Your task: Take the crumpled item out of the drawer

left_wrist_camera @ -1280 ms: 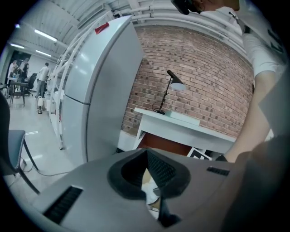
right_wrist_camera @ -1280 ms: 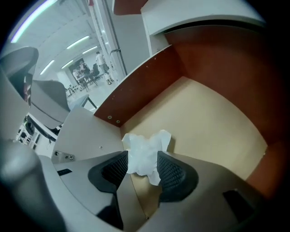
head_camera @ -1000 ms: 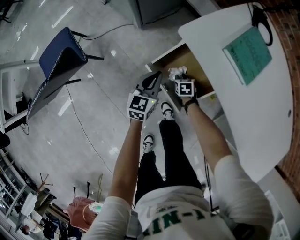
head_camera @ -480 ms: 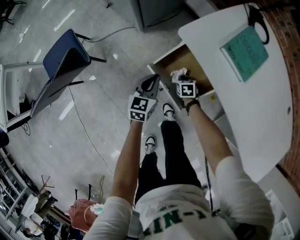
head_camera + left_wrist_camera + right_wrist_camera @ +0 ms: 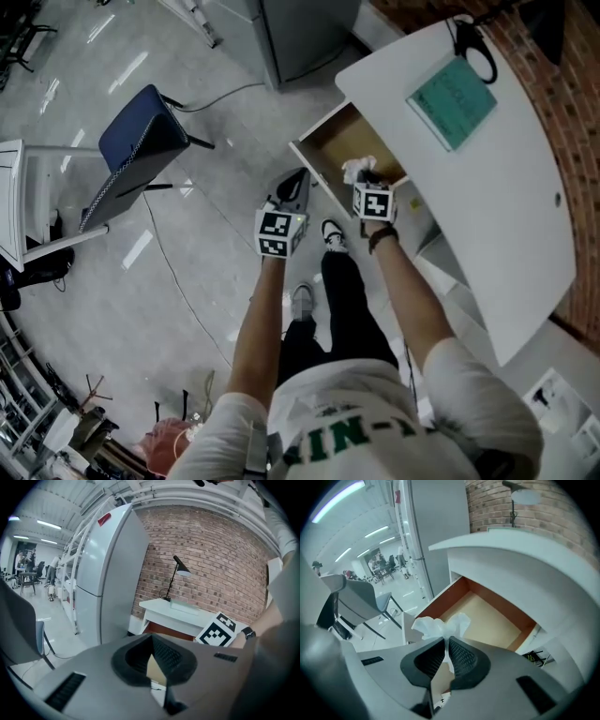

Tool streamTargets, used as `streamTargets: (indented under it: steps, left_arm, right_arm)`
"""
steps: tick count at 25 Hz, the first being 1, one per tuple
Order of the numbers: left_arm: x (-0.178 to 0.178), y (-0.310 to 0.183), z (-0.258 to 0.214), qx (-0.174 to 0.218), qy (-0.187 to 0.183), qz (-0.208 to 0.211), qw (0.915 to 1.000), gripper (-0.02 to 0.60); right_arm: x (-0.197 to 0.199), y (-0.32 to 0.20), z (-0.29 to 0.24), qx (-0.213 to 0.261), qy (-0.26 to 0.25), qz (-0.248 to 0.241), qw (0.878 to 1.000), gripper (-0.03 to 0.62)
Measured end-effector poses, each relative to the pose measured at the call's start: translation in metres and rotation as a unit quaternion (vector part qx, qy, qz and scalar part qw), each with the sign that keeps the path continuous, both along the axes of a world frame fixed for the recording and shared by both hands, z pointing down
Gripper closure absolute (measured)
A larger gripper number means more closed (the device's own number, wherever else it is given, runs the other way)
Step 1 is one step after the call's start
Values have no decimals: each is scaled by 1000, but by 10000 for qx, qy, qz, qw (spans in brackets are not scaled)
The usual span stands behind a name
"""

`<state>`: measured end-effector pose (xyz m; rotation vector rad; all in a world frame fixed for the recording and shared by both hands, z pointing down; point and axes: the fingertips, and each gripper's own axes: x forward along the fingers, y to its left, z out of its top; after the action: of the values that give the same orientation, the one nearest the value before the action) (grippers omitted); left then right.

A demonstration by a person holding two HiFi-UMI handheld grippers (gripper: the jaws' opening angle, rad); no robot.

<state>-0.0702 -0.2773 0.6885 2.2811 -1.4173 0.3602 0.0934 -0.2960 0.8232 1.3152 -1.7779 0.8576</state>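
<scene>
The crumpled item is a wad of white paper [image 5: 356,170], pinched at the tips of my right gripper [image 5: 365,181]. In the right gripper view the paper [image 5: 439,624] sticks up from between the two ribbed pads of the right gripper [image 5: 446,651], which is shut on it. It hangs above the front part of the open drawer [image 5: 487,616], whose tan floor looks bare. The drawer [image 5: 330,142] is pulled out from under the white desk [image 5: 506,197]. My left gripper [image 5: 293,185] hangs to the drawer's left over the floor, shut with nothing in it.
A green notebook [image 5: 452,89] and a black lamp base [image 5: 473,47] sit on the desk. A blue chair [image 5: 141,141] stands on the floor at left, and a grey cabinet [image 5: 300,33] beyond the drawer. The person's legs and shoes [image 5: 333,234] are below the grippers.
The right gripper has come up a little from the drawer with the paper at its tips. The left gripper stays beside it. The head view has shifted, showing more of the desk.
</scene>
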Motion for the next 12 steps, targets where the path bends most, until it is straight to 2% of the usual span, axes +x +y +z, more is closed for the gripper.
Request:
streamTargets:
  steps: [5,9,12]
  left_arm:
    - [8,29,-29,-67,-53,78,9999,586]
    - [13,54,-66,100,-96,90,9999,586]
    - [17,69,-97,274,-106,99,9995,586]
  right_arm:
    - [15,28,-55,597,40,59,9982,575]
    - [22,55,-107,980,33,42,9952,577]
    - [28,67,-153,1477,93,-16,9890,577]
